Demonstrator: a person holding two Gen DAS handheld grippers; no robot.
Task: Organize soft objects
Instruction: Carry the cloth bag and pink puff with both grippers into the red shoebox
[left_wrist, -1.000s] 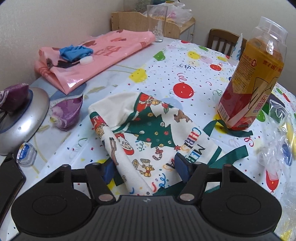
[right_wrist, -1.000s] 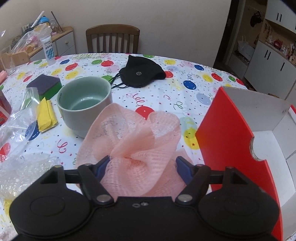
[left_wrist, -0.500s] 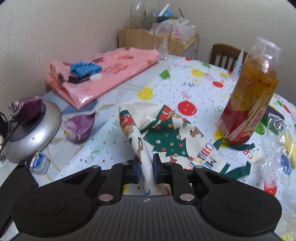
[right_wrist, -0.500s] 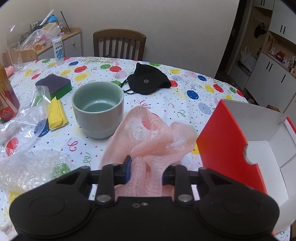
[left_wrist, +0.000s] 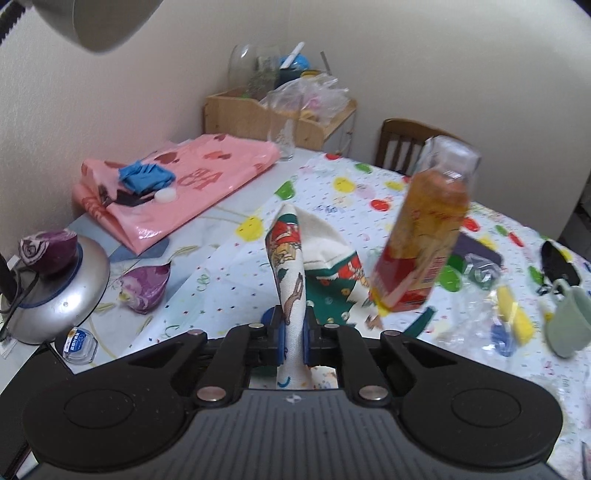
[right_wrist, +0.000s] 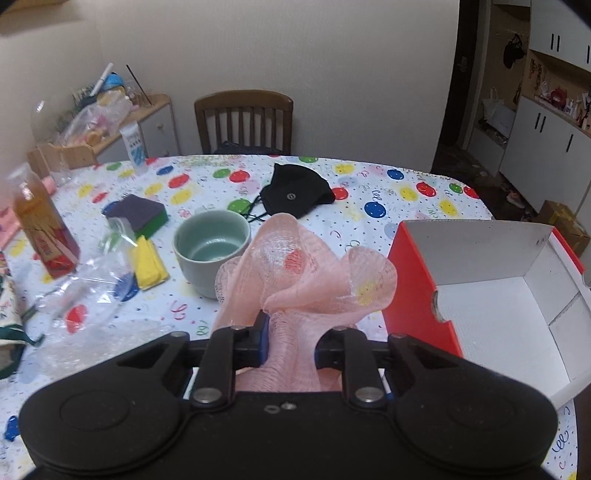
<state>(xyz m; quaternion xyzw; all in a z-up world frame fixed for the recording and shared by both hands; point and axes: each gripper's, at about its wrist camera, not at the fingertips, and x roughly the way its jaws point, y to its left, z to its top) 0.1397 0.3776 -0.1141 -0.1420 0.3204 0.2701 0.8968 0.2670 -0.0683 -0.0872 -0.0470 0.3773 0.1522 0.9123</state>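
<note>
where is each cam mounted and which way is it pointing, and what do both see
Left wrist: sits on the left tongs, looking forward and down over the table toward the far corner shelf; its own black body and fingers show, shut on the christmas cloth.
Right wrist: sits on the right tongs, looking across the table toward the chair; its fingers pinch the pink mesh, red box beside.
Shared: the juice bottle, green cup, black mask.
</note>
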